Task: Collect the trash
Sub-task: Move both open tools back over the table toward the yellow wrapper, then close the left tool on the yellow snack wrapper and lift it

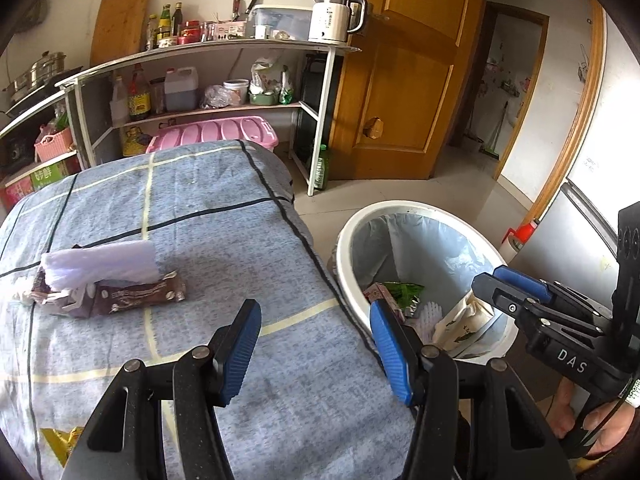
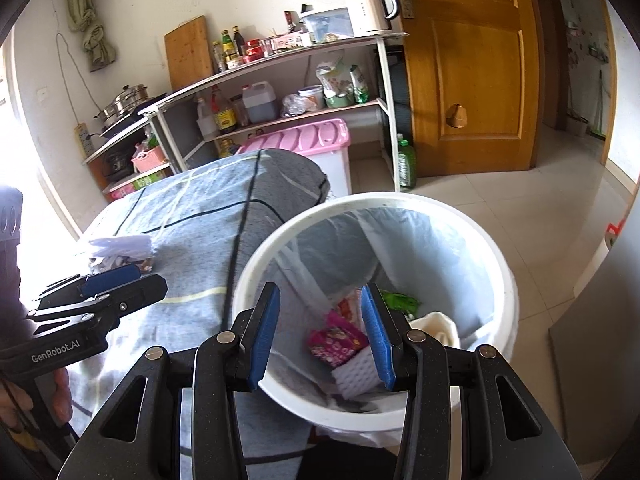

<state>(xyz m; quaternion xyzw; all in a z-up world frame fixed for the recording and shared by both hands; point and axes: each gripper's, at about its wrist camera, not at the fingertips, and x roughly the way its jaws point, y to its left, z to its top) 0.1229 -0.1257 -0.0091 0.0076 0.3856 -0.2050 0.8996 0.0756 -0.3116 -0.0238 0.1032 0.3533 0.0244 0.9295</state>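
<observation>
A white trash bin [image 2: 400, 199] with a pale blue liner stands on the floor against the table's right edge. Inside lie a pink wrapper [image 2: 338, 340], a green wrapper [image 2: 400, 302], a white sponge [image 2: 356, 376] and a cream bag [image 1: 464, 320]. My right gripper [image 2: 320, 292] hovers over the bin's near rim, open and empty. My left gripper [image 1: 315, 308] is open over the blue checked tablecloth [image 1: 240, 220], holding nothing. On the cloth to its left lies a brown tissue pack [image 1: 108, 284] with white tissue sticking out. A yellow wrapper [image 1: 60, 440] peeks in at the lower left.
A white shelf [image 1: 224, 46] behind the table holds a kettle [image 1: 336, 16], bottles and jars. A pink-lidded box [image 1: 216, 134] sits under it. A green bottle [image 1: 322, 168] stands on the tile floor by the wooden door [image 1: 404, 68]. A hand [image 1: 600, 420] grips the right tool.
</observation>
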